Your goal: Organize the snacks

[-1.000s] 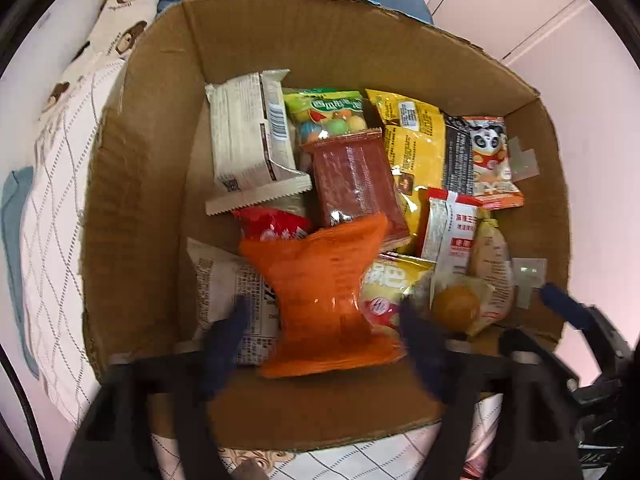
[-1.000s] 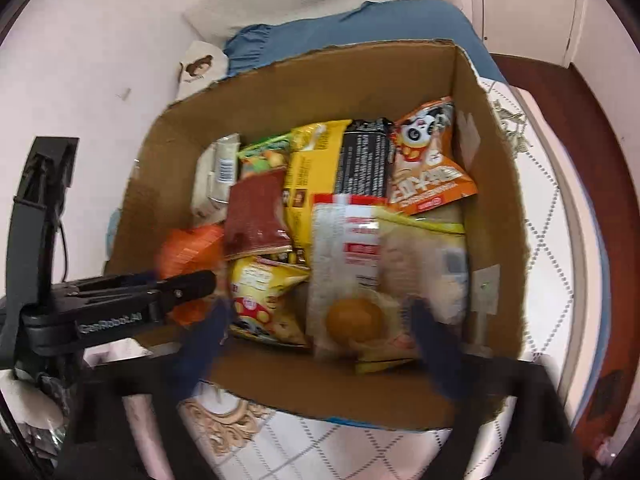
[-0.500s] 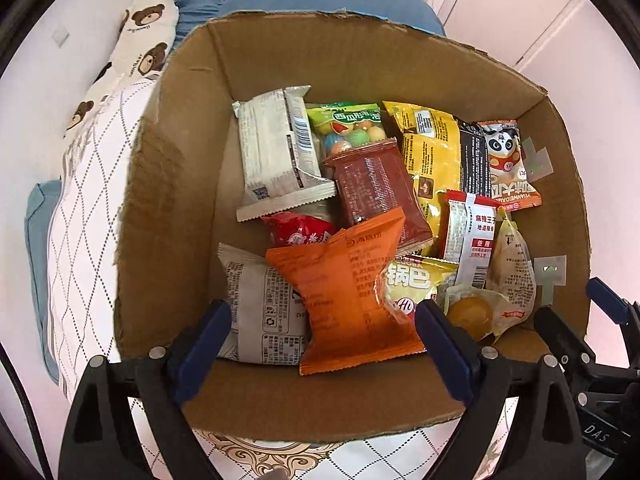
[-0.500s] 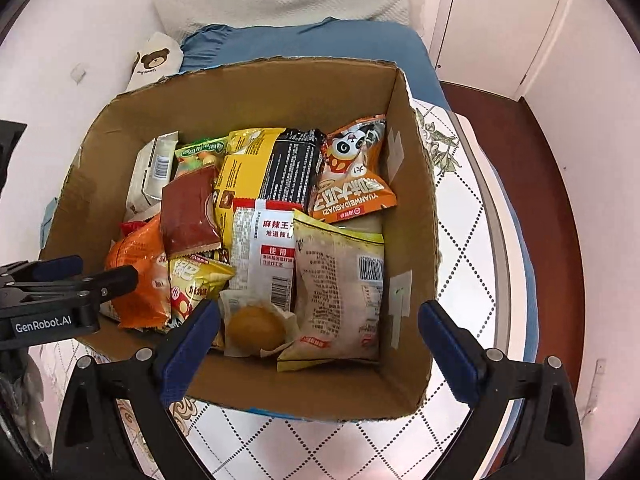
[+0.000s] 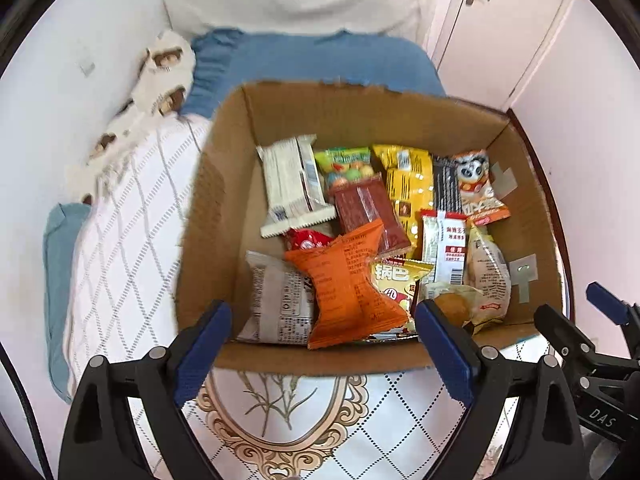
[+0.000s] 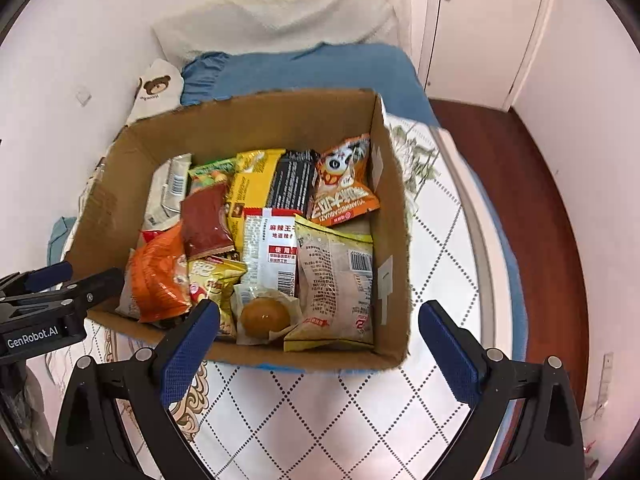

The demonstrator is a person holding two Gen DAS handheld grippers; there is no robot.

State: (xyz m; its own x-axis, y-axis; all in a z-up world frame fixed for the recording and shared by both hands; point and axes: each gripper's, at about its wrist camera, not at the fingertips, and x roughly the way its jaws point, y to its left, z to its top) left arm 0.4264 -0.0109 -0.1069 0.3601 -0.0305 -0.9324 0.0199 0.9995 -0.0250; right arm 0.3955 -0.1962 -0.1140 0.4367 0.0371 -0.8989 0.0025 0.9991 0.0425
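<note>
The snacks, such as the orange packet (image 5: 347,280), all lie inside the cardboard box (image 5: 208,216) on the bed (image 6: 340,412). Both the left hand-held gripper (image 5: 322,344) and the right hand-held gripper (image 6: 320,344) stand wide open and empty, so the organizing seems nearly finished.

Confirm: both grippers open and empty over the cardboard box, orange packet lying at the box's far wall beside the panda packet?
Not quite. The orange packet lies at the near wall of the cardboard box, away from the panda packet, as the left wrist view shows. The rest holds: left gripper and right gripper are open and empty.
</note>
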